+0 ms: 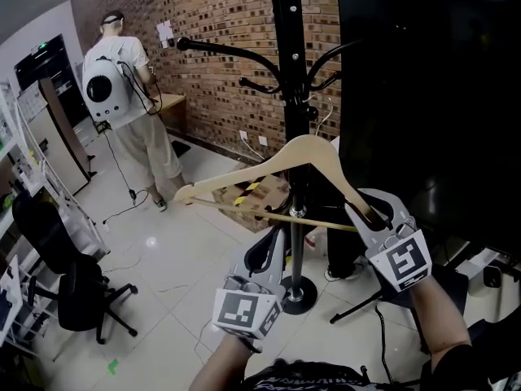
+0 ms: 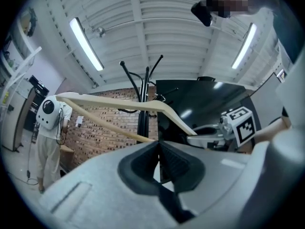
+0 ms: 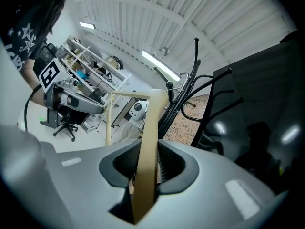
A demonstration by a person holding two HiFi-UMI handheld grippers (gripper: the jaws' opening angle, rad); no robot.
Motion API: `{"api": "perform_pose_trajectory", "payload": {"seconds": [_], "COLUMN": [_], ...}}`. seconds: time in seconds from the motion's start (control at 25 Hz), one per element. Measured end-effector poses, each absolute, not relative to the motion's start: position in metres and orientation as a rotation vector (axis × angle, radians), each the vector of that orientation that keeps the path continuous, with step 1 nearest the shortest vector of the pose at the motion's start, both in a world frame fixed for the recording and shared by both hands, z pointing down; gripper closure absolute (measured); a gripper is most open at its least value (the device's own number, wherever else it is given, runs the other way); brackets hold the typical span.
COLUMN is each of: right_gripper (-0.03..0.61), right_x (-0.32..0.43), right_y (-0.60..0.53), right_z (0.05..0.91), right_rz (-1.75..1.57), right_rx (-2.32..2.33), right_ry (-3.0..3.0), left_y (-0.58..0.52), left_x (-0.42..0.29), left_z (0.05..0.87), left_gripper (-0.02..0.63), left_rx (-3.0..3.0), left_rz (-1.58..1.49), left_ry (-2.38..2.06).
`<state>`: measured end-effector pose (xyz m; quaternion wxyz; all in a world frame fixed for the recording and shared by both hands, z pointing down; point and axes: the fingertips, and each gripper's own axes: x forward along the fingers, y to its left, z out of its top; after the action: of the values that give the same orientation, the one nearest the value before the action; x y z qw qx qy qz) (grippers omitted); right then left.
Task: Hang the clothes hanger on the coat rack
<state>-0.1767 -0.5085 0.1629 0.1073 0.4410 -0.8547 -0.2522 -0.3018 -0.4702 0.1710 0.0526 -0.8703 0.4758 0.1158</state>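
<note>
A pale wooden clothes hanger (image 1: 305, 149) is held up in front of the black coat rack (image 1: 291, 72), just below its curved hooks. My right gripper (image 1: 366, 214) is shut on the hanger's right arm, which runs between its pads in the right gripper view (image 3: 150, 142). My left gripper (image 1: 282, 228) is shut at its tips on the hanger's thin lower bar (image 2: 114, 127). In the left gripper view the hanger (image 2: 119, 101) spans across the rack (image 2: 141, 104). The hanger's hook is lost against the dark pole.
A person with a white backpack (image 1: 122, 88) stands at the back left by the brick wall (image 1: 220, 23). A black office chair (image 1: 77, 292) is at the left, and a dark panel (image 1: 423, 80) fills the right. The rack's round base (image 1: 297, 293) stands on the tiled floor beside a cardboard box (image 1: 260, 190).
</note>
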Motion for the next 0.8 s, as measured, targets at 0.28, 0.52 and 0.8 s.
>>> {"api": "perform_pose_trajectory", "payload": {"seconds": [0.28,0.52,0.8], "right_gripper": [0.482,0.482,0.482], "right_x": [-0.185,-0.195,-0.198], "right_y": [-0.537,-0.553,-0.561], "right_z": [0.170,0.181,0.193], "right_rz": [-0.738,-0.751,-0.750], "right_rx": [1.302,1.277,1.269], "right_ry": [-2.476,-2.447,-2.442], "left_y": [-0.496,-0.504,-0.513], "left_x": [-0.295,-0.295,-0.294], "left_z": [0.178,0.181,0.195], "left_gripper": [0.609,0.609,0.609], "left_rx": [-2.699,-2.725,-2.760], "left_rz": [0.317,0.317,0.299], "left_ry": [1.364,1.340,1.335]}}
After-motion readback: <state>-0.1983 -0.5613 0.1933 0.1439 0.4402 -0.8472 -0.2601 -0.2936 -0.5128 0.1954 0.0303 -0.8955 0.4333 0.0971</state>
